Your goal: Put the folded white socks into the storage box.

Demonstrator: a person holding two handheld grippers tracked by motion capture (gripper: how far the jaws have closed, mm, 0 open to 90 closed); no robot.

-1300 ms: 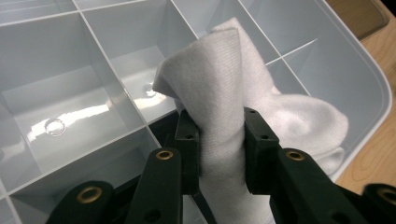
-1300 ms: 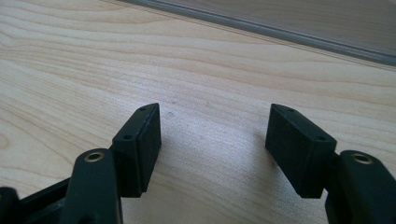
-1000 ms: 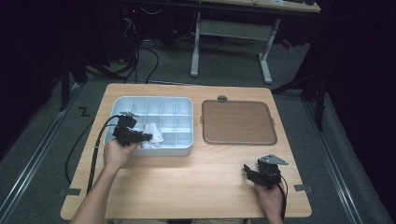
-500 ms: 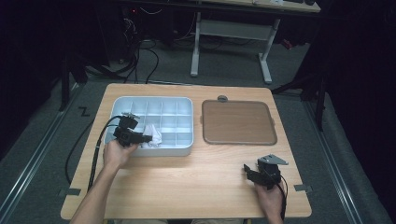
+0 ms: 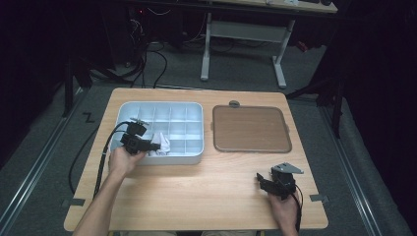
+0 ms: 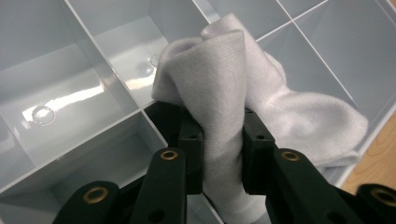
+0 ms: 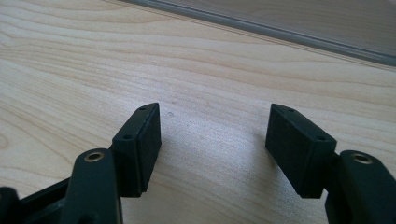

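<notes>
Here the left gripper [image 6: 223, 154] pinches the white cloth [image 6: 261, 98] between its 2 jaws, over the tray [image 6: 70, 107].

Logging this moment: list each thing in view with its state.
white cloth: bunched, pinched in the left gripper, over the tray
left gripper: shut on the cloth
right gripper: open, empty, over bare table
compartment tray: open-topped
brown mat: flat, bare

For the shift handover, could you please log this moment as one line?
left gripper: shut on white knitted cloth | cloth: over pale grey plastic compartment tray | right gripper: open, above light wooden table
</notes>
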